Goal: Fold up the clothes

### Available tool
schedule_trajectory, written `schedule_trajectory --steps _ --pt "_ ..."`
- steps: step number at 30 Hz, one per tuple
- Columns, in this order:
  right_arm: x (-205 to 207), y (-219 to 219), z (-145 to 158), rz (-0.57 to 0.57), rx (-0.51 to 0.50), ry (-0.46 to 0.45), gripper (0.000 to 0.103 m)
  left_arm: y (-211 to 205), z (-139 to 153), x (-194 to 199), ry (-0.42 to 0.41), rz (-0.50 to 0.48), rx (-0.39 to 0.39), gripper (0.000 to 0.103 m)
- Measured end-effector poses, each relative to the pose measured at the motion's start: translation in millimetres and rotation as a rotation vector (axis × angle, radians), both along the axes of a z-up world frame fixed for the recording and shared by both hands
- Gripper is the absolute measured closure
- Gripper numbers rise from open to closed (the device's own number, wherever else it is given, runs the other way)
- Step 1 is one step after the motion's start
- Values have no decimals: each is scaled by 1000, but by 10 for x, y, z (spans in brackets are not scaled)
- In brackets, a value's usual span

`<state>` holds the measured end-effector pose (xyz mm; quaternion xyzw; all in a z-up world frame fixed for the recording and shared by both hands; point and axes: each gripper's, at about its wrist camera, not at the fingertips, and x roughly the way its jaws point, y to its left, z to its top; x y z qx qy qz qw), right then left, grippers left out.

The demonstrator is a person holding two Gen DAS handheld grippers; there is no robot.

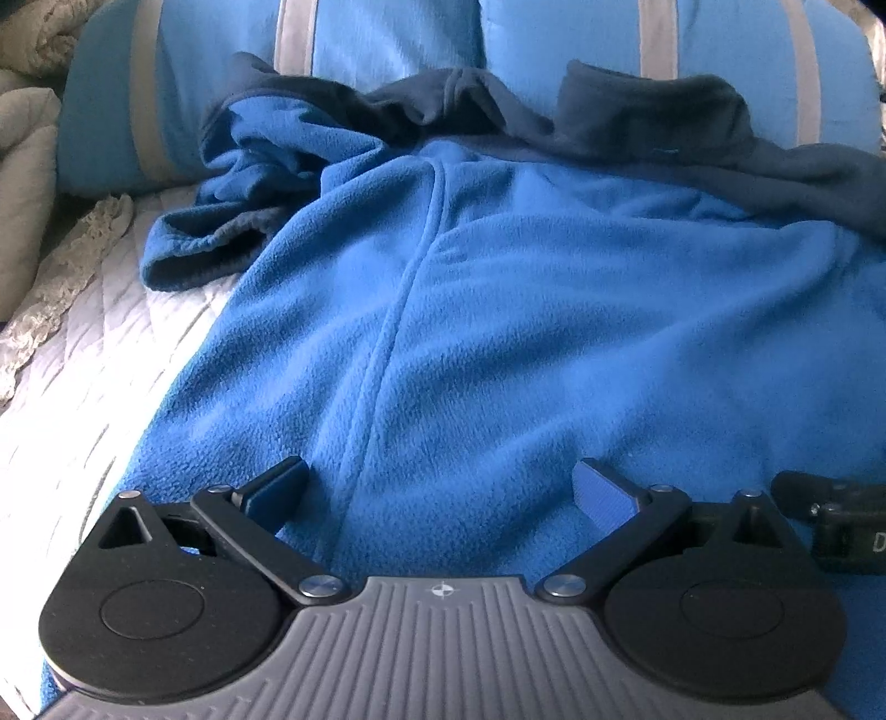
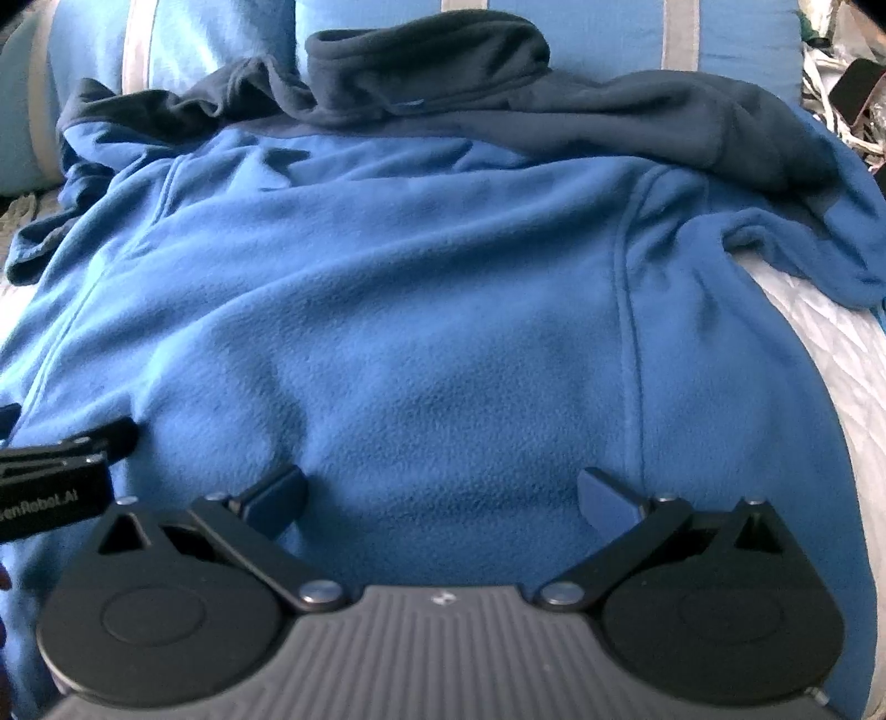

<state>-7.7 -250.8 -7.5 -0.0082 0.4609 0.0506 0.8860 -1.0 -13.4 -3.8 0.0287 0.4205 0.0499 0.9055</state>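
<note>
A white quilted bed (image 1: 99,354) is covered by a blue fleece jacket (image 1: 498,332), its dark collar (image 1: 653,105) at twelve o'clock, while the left gripper (image 1: 441,487) and right gripper (image 2: 441,490) are held wide apart, empty, at six o'clock.

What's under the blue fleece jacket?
The fleece jacket lies on a white quilted bedcover, which shows at both sides. Behind its dark collar stand blue striped pillows. Anything right under the jacket's middle is covered, so I cannot tell.
</note>
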Motion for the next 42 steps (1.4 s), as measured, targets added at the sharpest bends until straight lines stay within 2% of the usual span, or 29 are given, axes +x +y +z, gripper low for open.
schedule_trajectory --steps 6,18,22,24,26,28,32,36,42 --pt "29 20 -1 1 -12 14 1 -9 2 10 6 4 10 0" --pt "22 30 10 11 -16 2 1 -14 -9 -47 -32 1 30 0" --pt "-6 16 -7 26 -7 -47 1 16 49 -78 -45 -20 10 0" --pt "-23 -19 -18 46 5 -89 1 34 133 -100 -69 -45 -33 0" --pt "-43 -59 14 54 26 -135 1 59 286 -143 -120 -96 -97 0" --pt "-81 -119 114 54 66 -186 0 73 466 -204 -177 -129 -126 0" --pt "-237 -269 556 103 115 -291 0 86 918 -342 -269 -150 -159 0" --pt "-390 -402 1018 155 164 -301 0 24 1454 -466 -303 -165 -134 0" --pt "-612 -483 1753 248 148 -370 0 -178 2268 -638 -336 -257 -79 0"
